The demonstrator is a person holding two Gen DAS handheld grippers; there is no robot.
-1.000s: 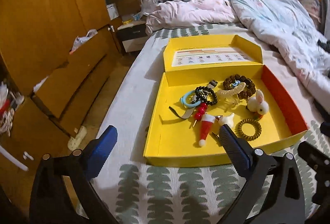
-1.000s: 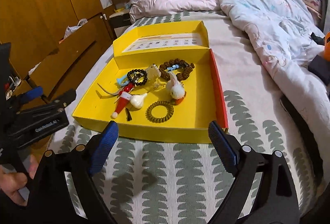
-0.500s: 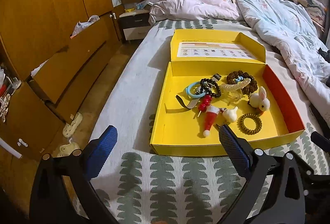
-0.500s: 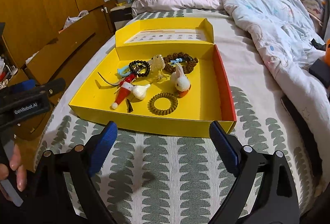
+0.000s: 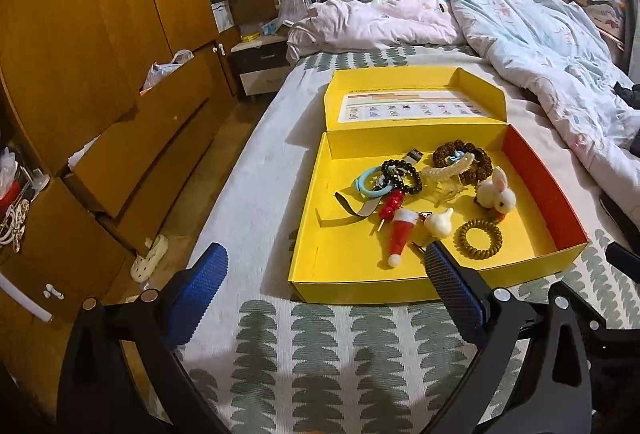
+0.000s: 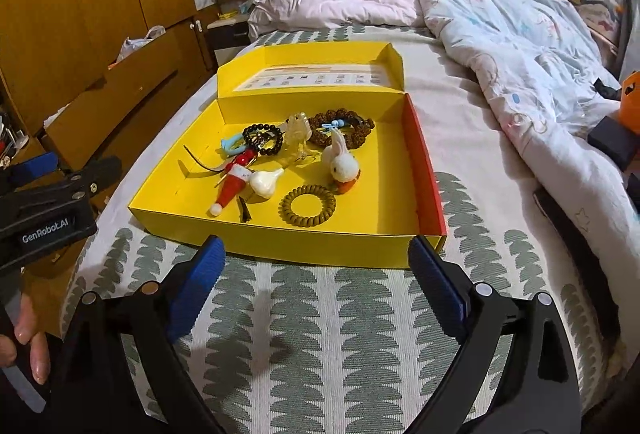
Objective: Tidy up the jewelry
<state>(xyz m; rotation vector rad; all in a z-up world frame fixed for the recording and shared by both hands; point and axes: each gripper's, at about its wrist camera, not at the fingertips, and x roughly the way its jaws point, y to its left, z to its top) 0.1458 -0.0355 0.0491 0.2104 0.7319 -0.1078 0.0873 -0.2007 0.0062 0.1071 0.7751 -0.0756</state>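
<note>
With both the left gripper (image 5: 320,286) and right gripper (image 6: 316,270) held wide open and empty, grabbing into the tangled black bead bracelet (image 6: 262,139) could drag neighbouring trinkets out of the yellow box (image 6: 304,244).

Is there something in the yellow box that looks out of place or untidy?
Yes. In the yellow box the pieces lie in one tangled heap: the black bead bracelet overlaps the blue ring, and the clear claw clip rests on the brown bead bracelet. Only the coil hair tie lies apart.
</note>
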